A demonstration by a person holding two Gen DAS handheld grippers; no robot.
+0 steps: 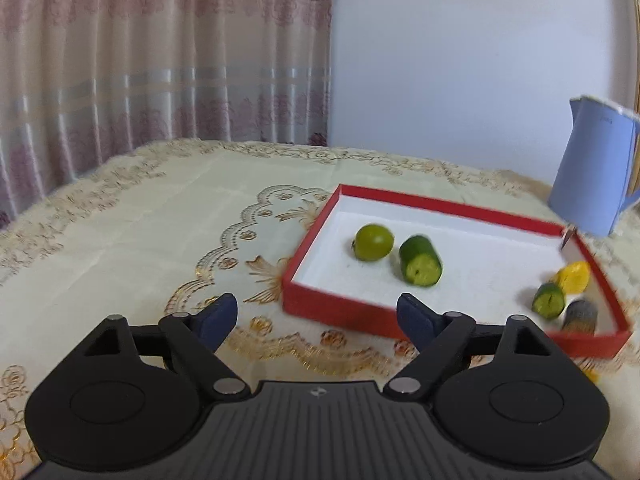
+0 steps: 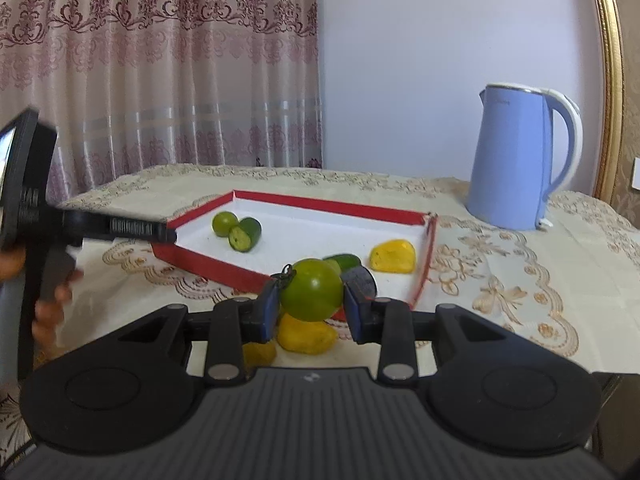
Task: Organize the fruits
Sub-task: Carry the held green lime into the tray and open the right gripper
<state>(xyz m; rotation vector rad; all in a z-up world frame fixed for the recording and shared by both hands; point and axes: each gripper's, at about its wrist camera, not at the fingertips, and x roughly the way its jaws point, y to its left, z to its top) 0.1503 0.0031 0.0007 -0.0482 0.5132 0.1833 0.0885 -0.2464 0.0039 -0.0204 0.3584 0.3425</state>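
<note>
A red box (image 1: 440, 205) with a white floor lies on the cloth. In it are a round green fruit (image 1: 374, 242), a cucumber piece (image 1: 420, 266), a second cucumber piece (image 1: 549, 300) and a yellow fruit (image 1: 574, 276). My left gripper (image 1: 316, 318) stands open and empty just outside the box's near left wall. My right gripper (image 2: 312, 300) is shut on another round green fruit (image 2: 312, 288), held above the near rim of the box (image 2: 304, 205). Behind that fruit a cucumber piece (image 2: 344, 260) shows partly. A yellow fruit (image 2: 392, 256) lies near the box's right wall.
Two yellow fruits (image 2: 306, 338) (image 2: 260, 354) lie on the cloth under the right gripper. A blue kettle (image 2: 516, 160) stands behind the box at the right. The left gripper's body (image 2: 120, 226) and a person's hand (image 2: 48, 312) reach in at the box's left corner.
</note>
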